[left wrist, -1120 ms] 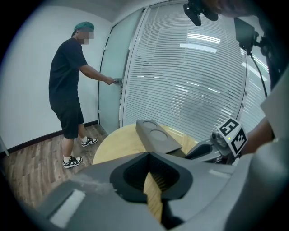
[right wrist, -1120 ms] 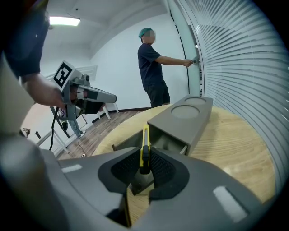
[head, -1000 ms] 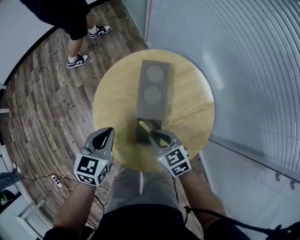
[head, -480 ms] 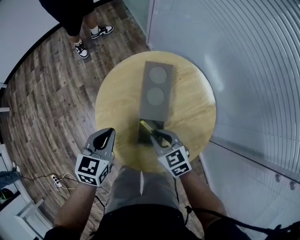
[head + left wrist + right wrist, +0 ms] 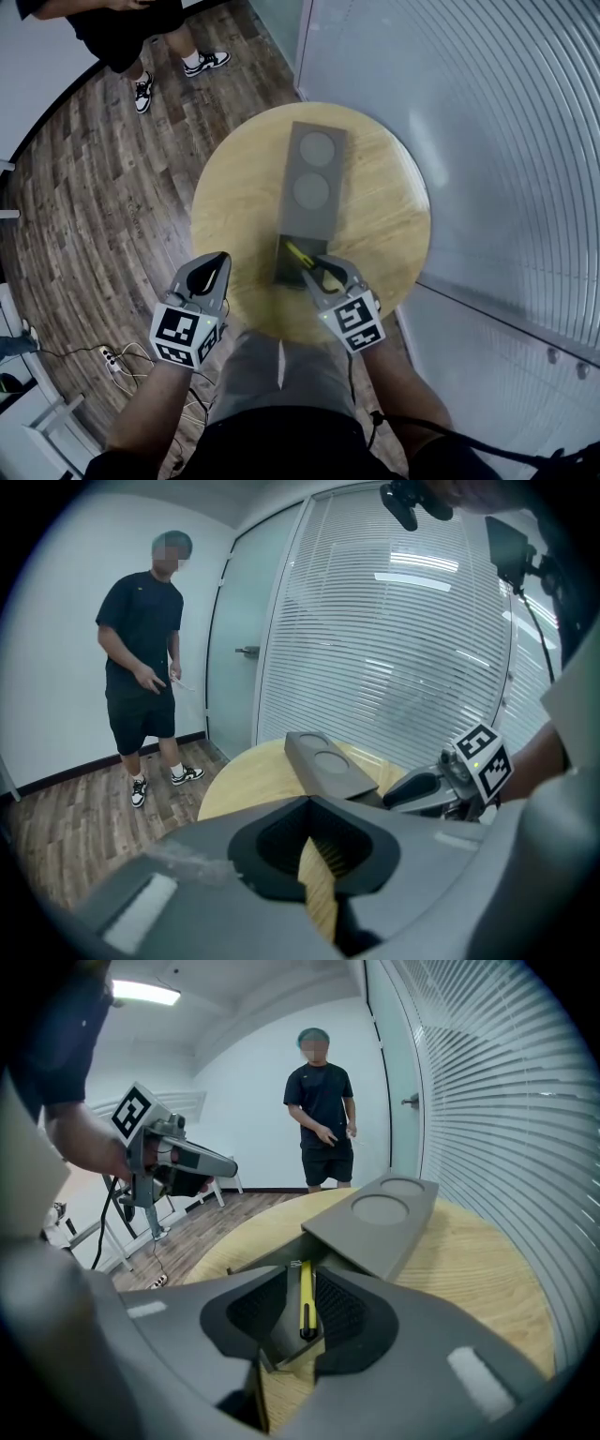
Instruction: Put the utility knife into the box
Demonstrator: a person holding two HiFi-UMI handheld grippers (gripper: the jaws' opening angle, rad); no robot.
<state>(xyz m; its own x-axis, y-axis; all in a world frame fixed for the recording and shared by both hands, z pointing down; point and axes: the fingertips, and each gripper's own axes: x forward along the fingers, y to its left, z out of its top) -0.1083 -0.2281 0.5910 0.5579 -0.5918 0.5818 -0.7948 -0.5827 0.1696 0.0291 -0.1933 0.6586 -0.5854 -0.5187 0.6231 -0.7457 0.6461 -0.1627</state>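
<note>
Right gripper [image 5: 317,270] jaws have just been opening and stand apart beside knife [image 5: 306,1299], which lies in box [image 5: 309,187] open end on desk [image 5: 234,197]. Left gripper [image 5: 217,262] closed, empty. Knife looks light, stiff, slim; best gripped mid-handle.

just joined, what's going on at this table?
A person holds a tool in each hand at a round table. The right tool has just been opening. The yellow utility knife lies between its pads, unpinched, in the open end of the grey box. The left tool is shut and empty at the table's edge.
</note>
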